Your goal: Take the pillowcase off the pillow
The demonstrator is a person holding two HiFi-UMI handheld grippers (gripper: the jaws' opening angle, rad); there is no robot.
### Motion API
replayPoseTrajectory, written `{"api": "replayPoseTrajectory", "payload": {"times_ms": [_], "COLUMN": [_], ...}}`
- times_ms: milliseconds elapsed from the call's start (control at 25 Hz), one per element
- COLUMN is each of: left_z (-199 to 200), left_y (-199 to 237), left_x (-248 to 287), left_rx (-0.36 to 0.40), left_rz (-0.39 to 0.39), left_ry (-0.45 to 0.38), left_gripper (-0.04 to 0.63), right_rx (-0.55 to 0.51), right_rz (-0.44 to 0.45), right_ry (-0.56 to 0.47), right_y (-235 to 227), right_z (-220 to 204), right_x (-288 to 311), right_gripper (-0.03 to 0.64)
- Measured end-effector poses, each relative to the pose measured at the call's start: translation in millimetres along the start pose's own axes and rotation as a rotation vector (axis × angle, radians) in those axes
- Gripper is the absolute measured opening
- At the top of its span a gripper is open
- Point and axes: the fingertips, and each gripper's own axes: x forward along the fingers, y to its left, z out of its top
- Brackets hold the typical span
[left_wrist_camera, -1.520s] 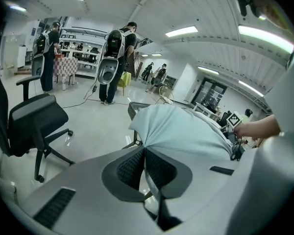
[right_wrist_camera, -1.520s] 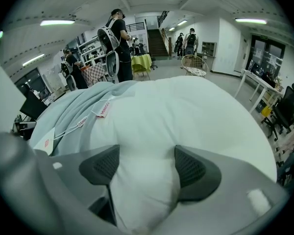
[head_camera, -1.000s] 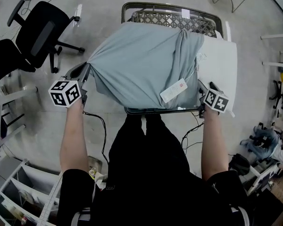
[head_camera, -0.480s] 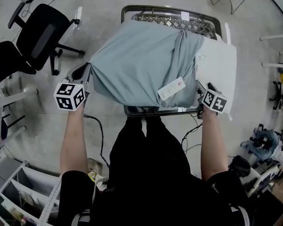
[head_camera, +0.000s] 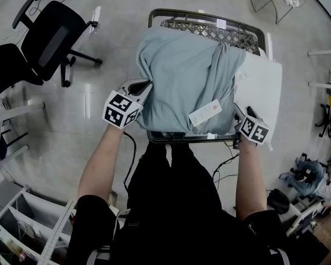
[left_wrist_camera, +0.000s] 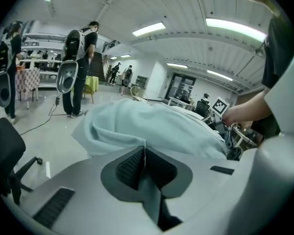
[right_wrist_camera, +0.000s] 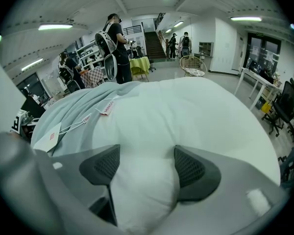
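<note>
A grey-blue pillowcase (head_camera: 182, 76) lies bunched over the left part of a white pillow (head_camera: 262, 87), whose right side is bare. Both rest on a metal cart (head_camera: 171, 136). My left gripper (head_camera: 146, 84) is shut on a fold of the pillowcase (left_wrist_camera: 152, 126) at its left edge, with cloth pinched between the pads. My right gripper (head_camera: 235, 112) is shut on the near right corner of the pillow (right_wrist_camera: 186, 116), which bulges between the jaws. A white label with red print (head_camera: 204, 113) hangs on strings from the cloth.
A woven basket (head_camera: 209, 29) sits at the cart's far end. Two black office chairs (head_camera: 49, 37) stand on the floor to the left, and a cable (head_camera: 133, 148) runs by my left forearm. Shelving is at the lower left. People (left_wrist_camera: 81, 72) stand some way off.
My left gripper has moved right, toward the cart, carrying the pillowcase edge with it; the cloth is now narrower and more bunched. The right gripper has kept still on the pillow corner.
</note>
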Motion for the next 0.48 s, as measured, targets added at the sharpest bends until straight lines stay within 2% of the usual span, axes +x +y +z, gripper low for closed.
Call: {"api": "replayPoseTrajectory", "payload": {"times_ms": [80, 200, 480], "left_z": [1.1, 0.5, -2.0], "left_y": [-11.4, -17.4, -27.2], "left_x": [18.4, 32.8, 50.2], "left_rx": [0.049, 0.078, 0.049], "left_rz": [0.0, -0.001, -0.144], "left_ry": [0.029, 0.046, 0.128], "left_gripper": [0.012, 0.001, -0.011], "right_rx": [-0.004, -0.007, -0.013], "right_rz": [-0.004, -0.005, 0.002], "right_ry": [-0.001, -0.004, -0.014], "right_y": [1.3, 1.8, 3.4], "right_z": [-0.1, -0.8, -0.2], "right_x": [1.1, 3.0, 7.3], "right_gripper": [0.364, 0.364, 0.364]}}
